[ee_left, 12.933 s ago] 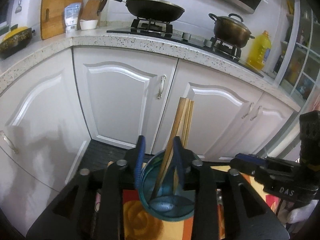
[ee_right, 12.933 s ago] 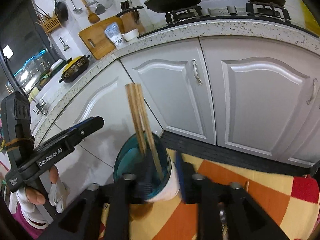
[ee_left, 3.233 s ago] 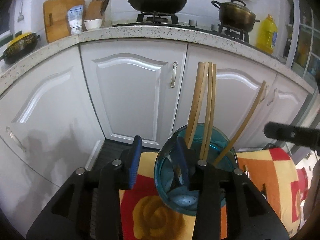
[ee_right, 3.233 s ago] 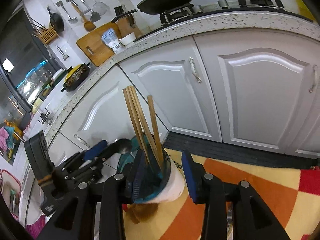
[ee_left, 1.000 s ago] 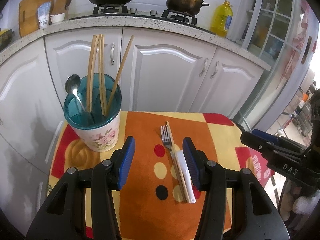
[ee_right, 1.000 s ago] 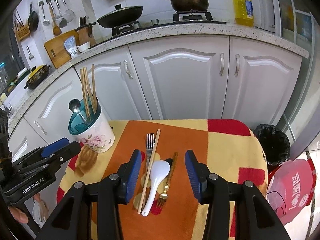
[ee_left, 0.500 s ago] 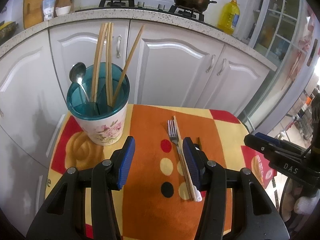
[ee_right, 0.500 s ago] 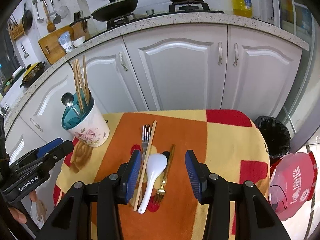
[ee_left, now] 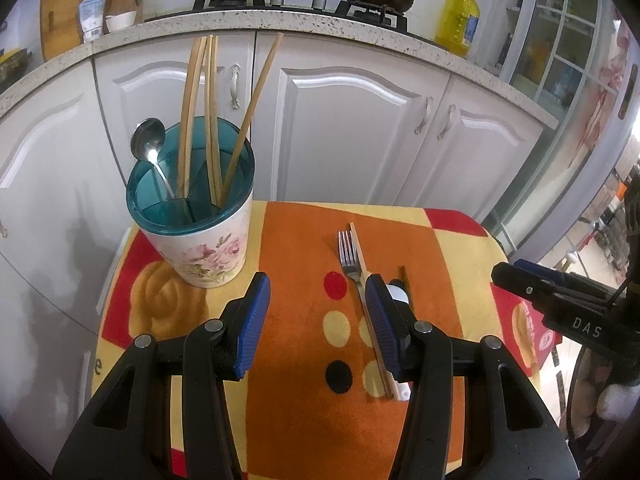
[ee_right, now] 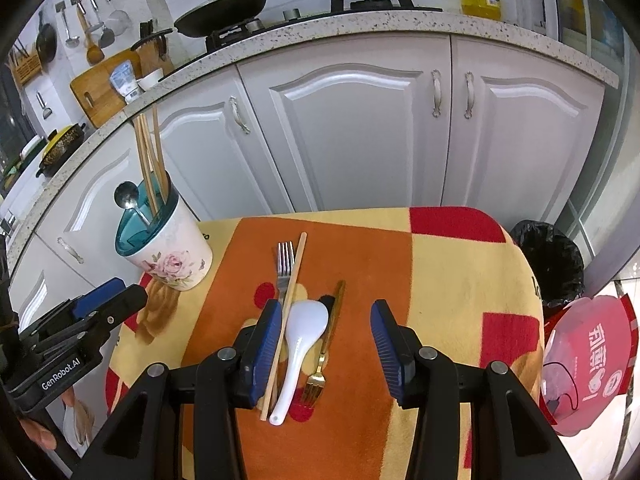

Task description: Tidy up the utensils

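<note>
Trouble starts at the right hand-held gripper (ee_right: 325, 334), whose blue pads stand apart and empty above a tight cluster on the tabletop (ee_right: 460, 272): a loose chopstick (ee_right: 289, 308), a silver fork (ee_right: 284, 264), a white spoon (ee_right: 302, 344) and a gold fork (ee_right: 324, 352), all touching or nearly so. Closing there could catch two pieces at once or flick a neighbour off the cloth. The left hand-held gripper (ee_left: 316, 316), also apart and empty, hovers between them and the holder (ee_left: 196, 220), where leaning chopsticks (ee_left: 208, 112) and a metal spoon (ee_left: 150, 148) could deflect a newcomer.
</note>
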Action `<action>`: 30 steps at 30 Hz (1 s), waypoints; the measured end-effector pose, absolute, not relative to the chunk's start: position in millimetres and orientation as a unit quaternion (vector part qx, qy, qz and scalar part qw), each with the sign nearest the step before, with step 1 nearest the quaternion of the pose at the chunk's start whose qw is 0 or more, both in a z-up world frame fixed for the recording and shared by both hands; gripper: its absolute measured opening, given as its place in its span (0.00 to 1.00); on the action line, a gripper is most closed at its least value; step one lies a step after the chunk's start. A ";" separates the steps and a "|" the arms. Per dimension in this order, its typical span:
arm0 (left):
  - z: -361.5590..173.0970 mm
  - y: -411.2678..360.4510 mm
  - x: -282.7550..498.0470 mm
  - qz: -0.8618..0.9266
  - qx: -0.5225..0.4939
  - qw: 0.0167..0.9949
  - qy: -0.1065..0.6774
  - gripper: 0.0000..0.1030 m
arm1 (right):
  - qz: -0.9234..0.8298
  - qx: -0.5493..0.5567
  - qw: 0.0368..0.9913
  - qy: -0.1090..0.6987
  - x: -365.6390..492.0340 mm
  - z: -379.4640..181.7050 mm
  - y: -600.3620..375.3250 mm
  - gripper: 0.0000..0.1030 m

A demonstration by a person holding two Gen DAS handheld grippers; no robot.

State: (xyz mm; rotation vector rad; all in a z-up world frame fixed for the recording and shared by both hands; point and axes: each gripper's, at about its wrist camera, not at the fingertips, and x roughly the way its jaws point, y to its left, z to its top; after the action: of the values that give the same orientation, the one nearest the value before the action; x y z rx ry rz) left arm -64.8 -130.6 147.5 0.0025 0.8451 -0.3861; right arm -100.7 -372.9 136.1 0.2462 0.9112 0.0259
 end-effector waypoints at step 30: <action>91.4 -130.8 -32.0 -0.220 -0.043 0.848 0.481 0.47 | 0.058 0.152 0.855 0.492 -53.6 52.7 -375.2 0.44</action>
State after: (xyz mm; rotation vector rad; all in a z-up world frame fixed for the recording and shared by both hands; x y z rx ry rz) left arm -32.0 -130.8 91.4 -0.0903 1.0142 -0.4639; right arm -53.6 -375.2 52.7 0.3202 1.0336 0.1225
